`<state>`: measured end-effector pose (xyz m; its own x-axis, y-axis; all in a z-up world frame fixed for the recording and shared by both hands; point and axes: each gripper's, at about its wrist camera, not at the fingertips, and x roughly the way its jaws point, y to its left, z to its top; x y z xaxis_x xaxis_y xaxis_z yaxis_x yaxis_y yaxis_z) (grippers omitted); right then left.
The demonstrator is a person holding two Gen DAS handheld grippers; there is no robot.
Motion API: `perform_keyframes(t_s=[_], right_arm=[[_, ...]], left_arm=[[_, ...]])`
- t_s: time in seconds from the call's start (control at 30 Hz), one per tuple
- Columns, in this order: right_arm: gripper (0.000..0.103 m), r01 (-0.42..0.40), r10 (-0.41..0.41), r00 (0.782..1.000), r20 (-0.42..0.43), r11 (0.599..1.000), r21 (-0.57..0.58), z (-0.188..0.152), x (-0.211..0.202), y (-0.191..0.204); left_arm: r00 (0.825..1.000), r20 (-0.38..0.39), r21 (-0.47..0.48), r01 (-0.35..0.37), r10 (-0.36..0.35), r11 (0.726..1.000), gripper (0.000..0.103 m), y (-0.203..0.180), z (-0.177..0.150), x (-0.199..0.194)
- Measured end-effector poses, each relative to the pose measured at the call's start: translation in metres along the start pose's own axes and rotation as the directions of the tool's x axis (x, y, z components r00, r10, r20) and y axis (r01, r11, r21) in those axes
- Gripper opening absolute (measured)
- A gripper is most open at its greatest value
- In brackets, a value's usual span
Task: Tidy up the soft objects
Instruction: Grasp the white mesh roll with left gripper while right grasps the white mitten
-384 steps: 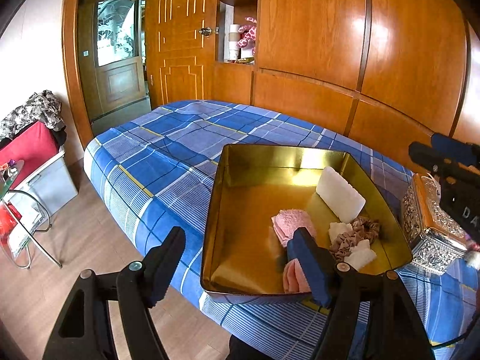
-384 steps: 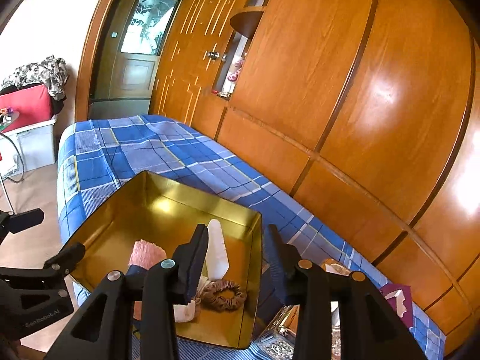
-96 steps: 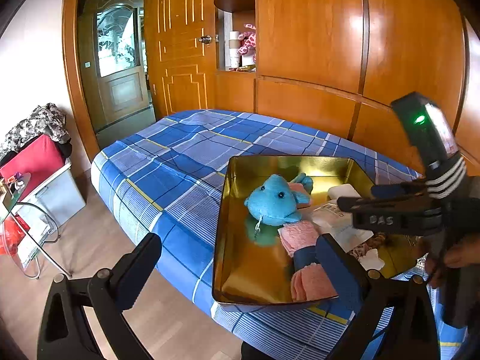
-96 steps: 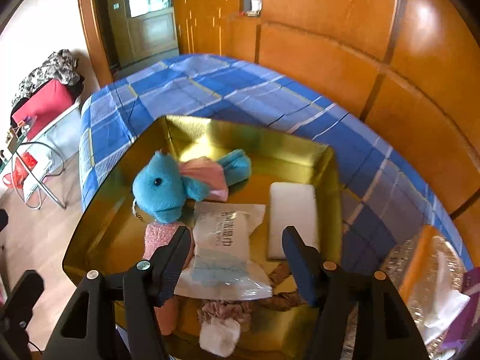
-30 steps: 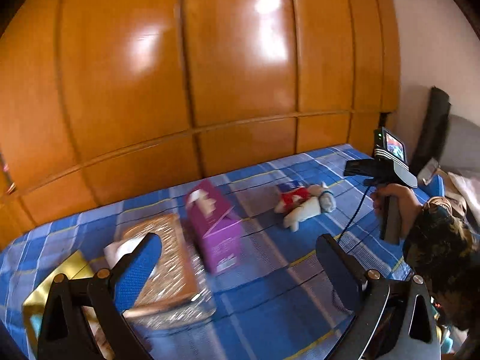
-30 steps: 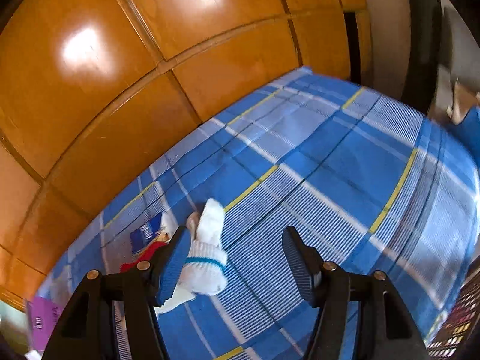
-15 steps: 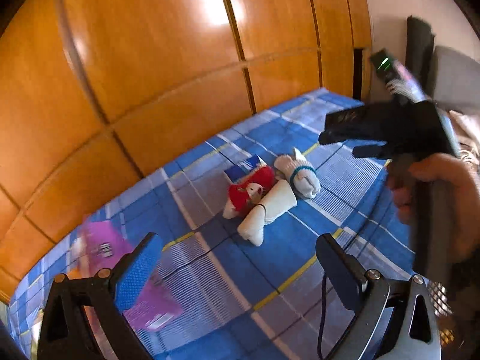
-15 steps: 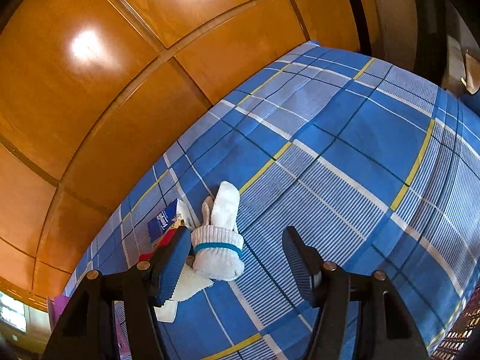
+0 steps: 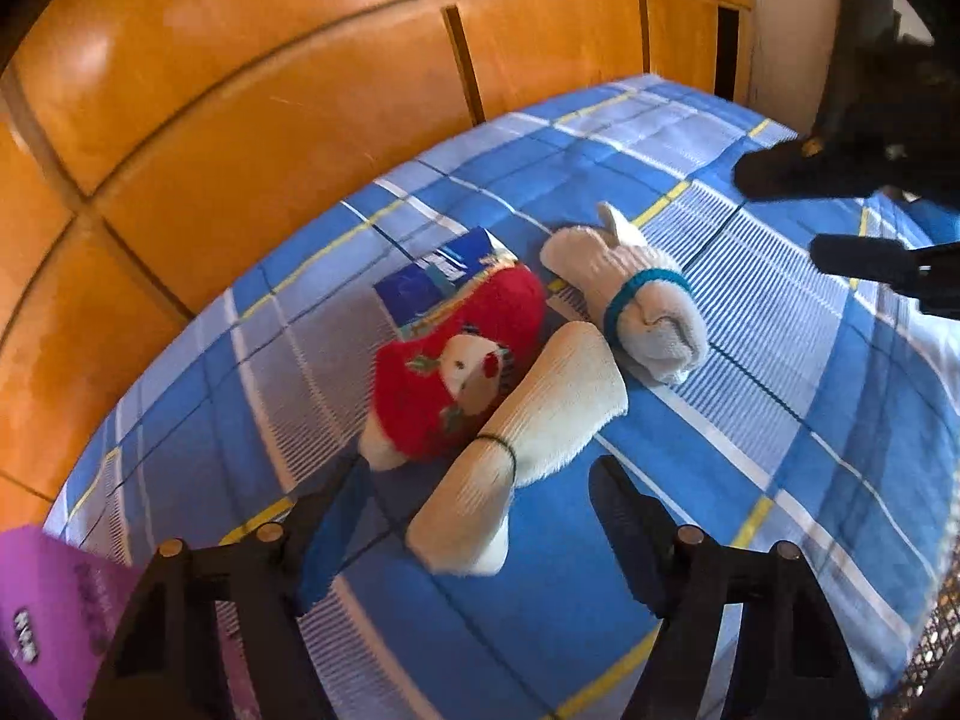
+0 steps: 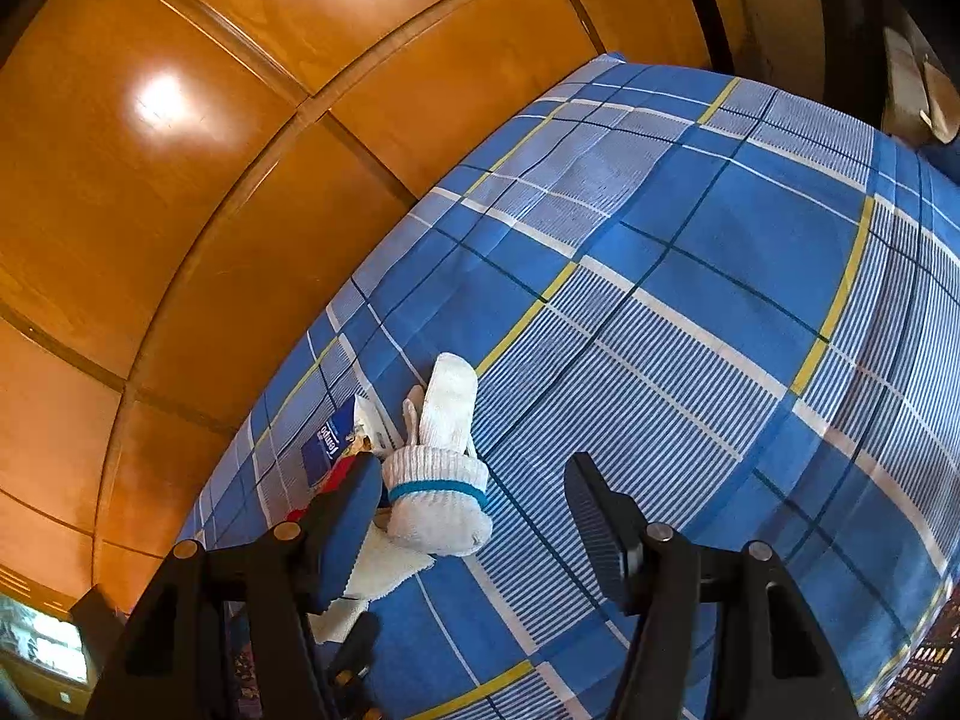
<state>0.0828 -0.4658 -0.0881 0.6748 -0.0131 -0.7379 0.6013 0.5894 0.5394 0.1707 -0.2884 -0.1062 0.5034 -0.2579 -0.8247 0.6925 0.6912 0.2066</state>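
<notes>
A cream rolled sock (image 9: 528, 420) tied with a thin black band lies on the blue plaid bed (image 9: 780, 420). It sits between the fingers of my left gripper (image 9: 474, 510), whose jaws are closing, with gaps still showing beside both pads. A red reindeer sock (image 9: 450, 360) touches its left side, next to a blue tissue packet (image 9: 426, 285). A white sock with a teal band (image 10: 438, 498) lies under my right gripper (image 10: 471, 483), close to the left finger. That gripper is open and holds nothing. The right gripper (image 9: 804, 216) also shows in the left wrist view.
Glossy wooden wardrobe panels (image 9: 300, 120) run along the far side of the bed. A purple box (image 9: 48, 618) stands at the lower left of the left wrist view. The bed's far corner (image 10: 612, 60) meets a dark gap by the wall.
My left gripper has come down and closer over the sock pile, and its jaws have narrowed around the cream sock. The right gripper has barely shifted above the teal-banded sock.
</notes>
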Motion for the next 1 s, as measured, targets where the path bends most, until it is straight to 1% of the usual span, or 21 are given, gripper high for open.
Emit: perform_keyframes(t_s=[0.03, 0.1, 0.13, 0.17, 0.2, 0.23, 0.27, 0.3, 0.37, 0.43, 0.5, 0.6, 0.7, 0.77, 0.8, 0.93, 0.97, 1.0], right_arm=[[0.064, 0.001, -0.001, 1.000, -0.003, 1.000, 0.002, 0.000, 0.001, 0.000], [0.064, 0.000, 0.000, 1.000, -0.007, 1.000, 0.002, 0.000, 0.002, 0.000], [0.064, 0.004, -0.004, 1.000, -0.006, 1.000, 0.001, 0.000, 0.002, 0.000], [0.064, 0.006, -0.006, 1.000, -0.003, 1.000, -0.002, 0.000, 0.002, 0.000], [0.064, 0.007, -0.007, 1.000, 0.000, 1.000, -0.007, 0.000, 0.001, 0.001], [0.064, 0.008, -0.008, 1.000, 0.000, 1.000, -0.011, 0.000, 0.002, 0.001], [0.064, 0.010, -0.010, 1.000, -0.003, 1.000, -0.016, -0.001, 0.002, 0.002], [0.064, 0.009, -0.009, 1.000, -0.008, 1.000, -0.022, -0.001, 0.003, 0.003], [0.064, 0.015, -0.015, 1.000, -0.015, 0.999, -0.038, -0.003, 0.004, 0.006], [0.064, 0.024, -0.026, 0.999, -0.024, 0.998, -0.059, -0.005, 0.007, 0.009], [0.064, 0.030, -0.034, 0.999, -0.041, 0.996, -0.080, -0.006, 0.010, 0.012], [0.064, 0.059, -0.065, 0.996, -0.055, 0.992, -0.112, -0.009, 0.015, 0.017], [0.064, 0.084, -0.098, 0.991, -0.091, 0.985, -0.149, -0.011, 0.026, 0.024], [0.064, 0.112, -0.134, 0.986, -0.099, 0.972, -0.206, -0.012, 0.034, 0.034], [0.064, 0.126, -0.154, 0.983, -0.099, 0.962, -0.244, -0.012, 0.041, 0.041], [0.064, 0.183, -0.230, 0.968, -0.104, 0.924, -0.335, -0.011, 0.066, 0.055], [0.059, 0.172, -0.224, 0.968, -0.116, 0.922, -0.347, -0.011, 0.071, 0.056], [0.050, 0.139, -0.205, 0.968, -0.146, 0.919, -0.368, -0.014, 0.076, 0.059]], left_arm=[[1.000, -0.005, 0.003, 0.002, -0.002, 1.000, 0.073, -0.001, 0.002, 0.005], [0.999, -0.026, 0.009, 0.021, -0.020, 1.000, 0.046, -0.003, 0.004, 0.014], [0.999, -0.038, -0.002, 0.029, -0.029, 1.000, 0.031, -0.002, 0.002, 0.016], [0.999, -0.012, -0.025, 0.046, -0.047, 0.999, 0.027, 0.001, -0.003, 0.010], [0.996, -0.004, -0.046, 0.084, -0.084, 0.995, 0.025, 0.003, -0.007, 0.007], [0.994, -0.001, -0.077, 0.108, -0.108, 0.991, 0.024, 0.007, -0.014, 0.001], [0.994, 0.000, -0.096, 0.106, -0.107, 0.990, 0.023, 0.009, -0.020, -0.005], [0.993, 0.003, -0.129, 0.118, -0.119, 0.985, 0.023, 0.013, -0.030, -0.014], [0.990, 0.008, -0.166, 0.139, -0.139, 0.976, 0.022, 0.016, -0.048, -0.026], [0.992, 0.002, -0.178, 0.126, -0.127, 0.976, 0.022, 0.015, -0.071, -0.037], [0.992, 0.019, -0.178, 0.123, -0.121, 0.976, 0.022, 0.013, -0.088, -0.049], [0.993, 0.036, -0.170, 0.116, -0.111, 0.979, 0.022, 0.010, -0.106, -0.060], [0.994, 0.035, -0.156, 0.108, -0.103, 0.982, 0.022, 0.007, -0.107, -0.057], [0.995, 0.025, -0.157, 0.102, -0.100, 0.982, 0.022, 0.006, -0.105, -0.052], [0.995, 0.022, -0.156, 0.096, -0.093, 0.983, 0.023, 0.007, -0.104, -0.050], [0.996, 0.011, -0.165, 0.087, -0.087, 0.982, 0.023, 0.010, -0.103, -0.045], [0.996, 0.011, -0.166, 0.089, -0.089, 0.982, 0.023, 0.010, -0.103, -0.044], [0.996, 0.010, -0.171, 0.093, -0.092, 0.981, 0.024, 0.011, -0.103, -0.042]])
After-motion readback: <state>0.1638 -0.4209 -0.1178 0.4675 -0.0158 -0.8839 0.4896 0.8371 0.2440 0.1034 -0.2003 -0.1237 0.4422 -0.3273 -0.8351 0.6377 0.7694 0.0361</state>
